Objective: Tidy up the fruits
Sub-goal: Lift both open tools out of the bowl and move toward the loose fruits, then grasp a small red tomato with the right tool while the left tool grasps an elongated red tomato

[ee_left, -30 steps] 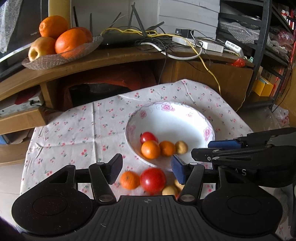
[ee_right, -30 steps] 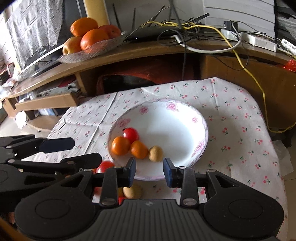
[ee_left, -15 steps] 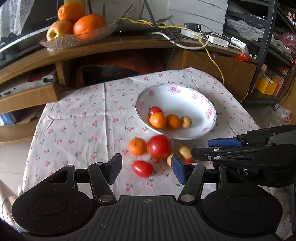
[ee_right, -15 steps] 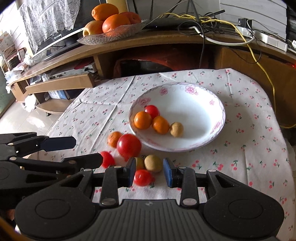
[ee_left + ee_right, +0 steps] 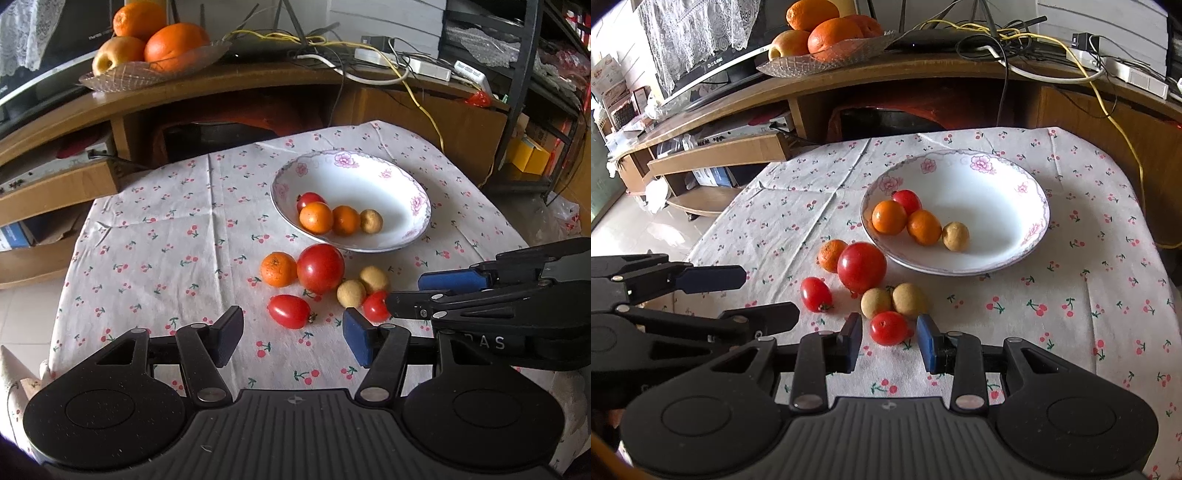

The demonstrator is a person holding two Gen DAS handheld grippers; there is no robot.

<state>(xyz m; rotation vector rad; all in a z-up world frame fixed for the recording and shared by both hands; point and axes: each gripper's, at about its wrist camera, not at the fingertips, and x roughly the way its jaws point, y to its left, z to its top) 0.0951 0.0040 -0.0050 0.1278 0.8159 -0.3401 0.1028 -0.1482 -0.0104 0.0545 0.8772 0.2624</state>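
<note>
Both grippers, left (image 5: 291, 338) and right (image 5: 888, 343), hold fingers spread, empty; "DAS" (image 5: 487, 342) readable.

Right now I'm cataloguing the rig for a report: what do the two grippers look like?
Both are matte black plastic. Each has a ribbed body, two round discs at the sides, and two linkage arms with silver pivot pins ending in blue pads. The left gripper and right gripper look alike. White letters "DAS" show on the right one. No cables or sleeves are visible.

A cherry-print tablecloth (image 5: 1052, 317) covers the table, bearing a floral bowl (image 5: 1032, 236) (fruit inside) and six loose fruits (image 5: 862, 267).
</note>
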